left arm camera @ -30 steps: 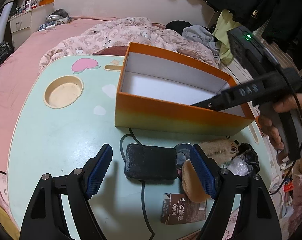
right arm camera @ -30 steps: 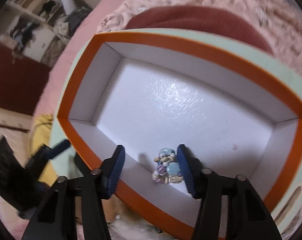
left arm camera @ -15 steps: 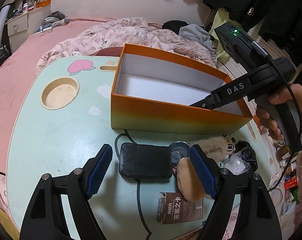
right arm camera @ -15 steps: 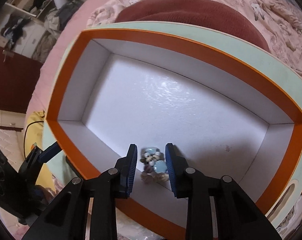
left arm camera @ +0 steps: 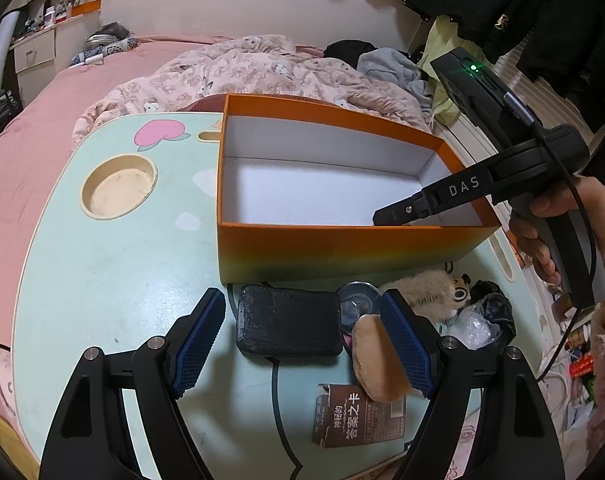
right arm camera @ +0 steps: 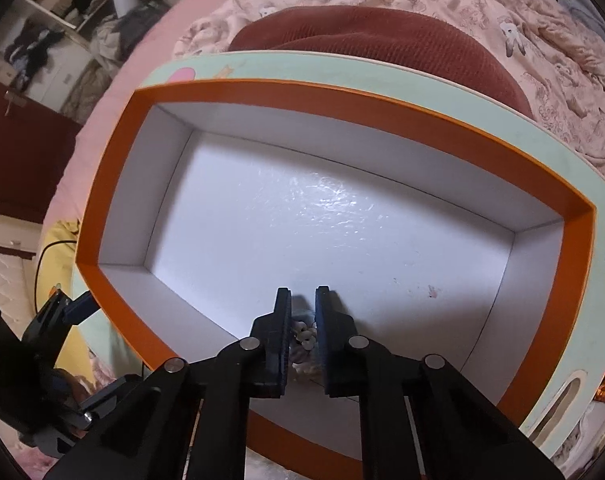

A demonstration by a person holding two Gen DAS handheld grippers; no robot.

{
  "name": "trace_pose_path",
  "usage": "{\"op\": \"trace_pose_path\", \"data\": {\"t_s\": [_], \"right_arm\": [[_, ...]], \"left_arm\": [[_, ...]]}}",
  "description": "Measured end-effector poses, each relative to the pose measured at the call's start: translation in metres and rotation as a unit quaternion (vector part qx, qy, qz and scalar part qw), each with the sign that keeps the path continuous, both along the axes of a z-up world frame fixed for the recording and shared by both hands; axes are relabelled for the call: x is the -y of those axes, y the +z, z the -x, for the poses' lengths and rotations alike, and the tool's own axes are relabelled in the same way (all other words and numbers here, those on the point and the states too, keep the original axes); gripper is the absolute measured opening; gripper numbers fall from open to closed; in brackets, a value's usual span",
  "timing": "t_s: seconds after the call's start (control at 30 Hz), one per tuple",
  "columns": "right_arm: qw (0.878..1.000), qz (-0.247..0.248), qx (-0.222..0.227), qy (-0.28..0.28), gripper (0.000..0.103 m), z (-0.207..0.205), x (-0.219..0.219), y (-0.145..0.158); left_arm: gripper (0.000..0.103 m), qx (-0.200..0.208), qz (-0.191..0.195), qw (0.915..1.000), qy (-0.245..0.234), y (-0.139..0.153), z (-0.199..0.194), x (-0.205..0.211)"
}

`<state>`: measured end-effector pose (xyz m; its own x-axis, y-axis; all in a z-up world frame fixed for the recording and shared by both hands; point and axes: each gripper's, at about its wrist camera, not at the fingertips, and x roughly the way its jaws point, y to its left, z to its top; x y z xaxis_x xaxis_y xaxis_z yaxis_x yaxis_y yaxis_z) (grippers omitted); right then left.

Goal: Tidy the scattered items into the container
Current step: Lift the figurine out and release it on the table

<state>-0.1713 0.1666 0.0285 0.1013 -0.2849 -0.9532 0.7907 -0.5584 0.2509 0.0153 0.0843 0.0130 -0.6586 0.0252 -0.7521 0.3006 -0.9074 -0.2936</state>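
Note:
The orange box [left arm camera: 342, 248] with a white inside stands on the mint lap table [left arm camera: 122, 260]. My right gripper [right arm camera: 302, 292] reaches down into the near right corner of the box [right arm camera: 114, 184]. Its jaws are closing on a small pastel bead trinket [right arm camera: 302, 332], which fills the narrow gap between the pads. From the left wrist view only the right gripper's black finger [left arm camera: 398, 212] shows over the box wall. My left gripper [left arm camera: 302, 300] hangs open above a black case [left arm camera: 288, 326], with nothing held.
In front of the box lie a round tin [left arm camera: 352, 300], a tan puff [left arm camera: 376, 356], a plush toy [left arm camera: 422, 284], a crumpled clear wrap [left arm camera: 474, 324] and a brown packet [left arm camera: 358, 420]. A cup recess [left arm camera: 118, 184] sits at the table's left. Bedding surrounds the table.
The right gripper's jaws have drawn together around the bead trinket, which was lying beside the right pad. The left gripper has stayed open over the black case.

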Motion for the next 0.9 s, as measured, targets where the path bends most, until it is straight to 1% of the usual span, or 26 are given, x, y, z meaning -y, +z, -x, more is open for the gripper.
{"op": "trace_pose_path", "data": {"t_s": [0.13, 0.27, 0.4, 0.47, 0.6, 0.67, 0.8, 0.9], "right_arm": [[1.0, 0.014, -0.011, -0.008, 0.008, 0.001, -0.008, 0.002], [0.999, 0.041, -0.03, -0.017, 0.008, 0.002, -0.014, 0.017], [0.994, 0.073, -0.078, -0.018, 0.008, -0.008, -0.018, 0.045], [0.989, 0.084, -0.119, -0.009, 0.008, -0.022, -0.025, 0.062], [0.981, 0.105, -0.162, 0.0, 0.008, -0.046, -0.041, 0.083], [0.98, 0.119, -0.161, 0.0, 0.008, -0.056, -0.05, 0.087], [0.978, 0.151, -0.142, 0.001, 0.008, -0.072, -0.072, 0.091], [0.979, 0.159, -0.125, 0.002, 0.008, -0.08, -0.084, 0.086]], "left_arm": [[0.08, 0.0, 0.0, 1.0, 0.001, 0.0, 0.001, 0.0], [0.08, 0.002, 0.0, 1.0, 0.002, -0.002, 0.002, 0.001], [0.08, 0.008, 0.0, 1.0, 0.003, -0.006, 0.005, 0.004], [0.08, 0.009, 0.0, 0.9999, 0.005, -0.007, 0.008, 0.006], [0.08, 0.014, -0.006, 0.9998, 0.013, -0.008, 0.015, 0.014], [0.08, 0.015, -0.009, 0.9997, 0.016, -0.009, 0.019, 0.017], [0.08, 0.02, -0.01, 0.9996, 0.016, -0.009, 0.026, 0.019], [0.08, 0.029, -0.011, 0.9994, 0.015, -0.009, 0.032, 0.018]]}}
